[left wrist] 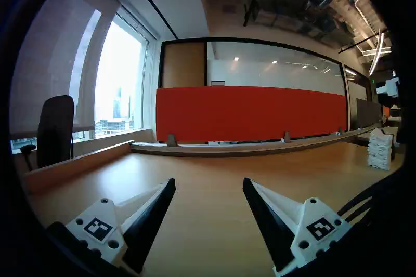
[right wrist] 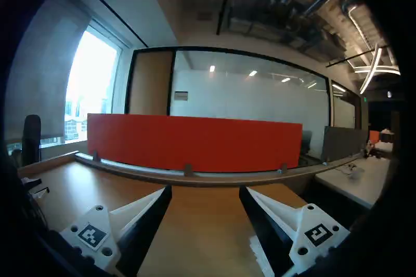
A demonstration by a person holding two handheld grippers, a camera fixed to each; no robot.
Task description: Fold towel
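In the left gripper view my left gripper [left wrist: 209, 183] is open above the bare wooden desk [left wrist: 208, 209], with nothing between its black fingertips. A stack of folded white towels [left wrist: 380, 148] stands at the far right of that desk. In the right gripper view my right gripper [right wrist: 205, 189] is open too, held over the same wood surface [right wrist: 197, 230]. A bit of white ribbed cloth [right wrist: 258, 253] peeks out just under its right finger [right wrist: 260, 220]; I cannot tell whether it touches the finger.
A red divider panel [left wrist: 249, 113] on a curved rail borders the far edge of the desk. A black office chair [left wrist: 54, 129] stands at the left by the window. A white desk [right wrist: 359, 178] with small items lies to the right, past a gap.
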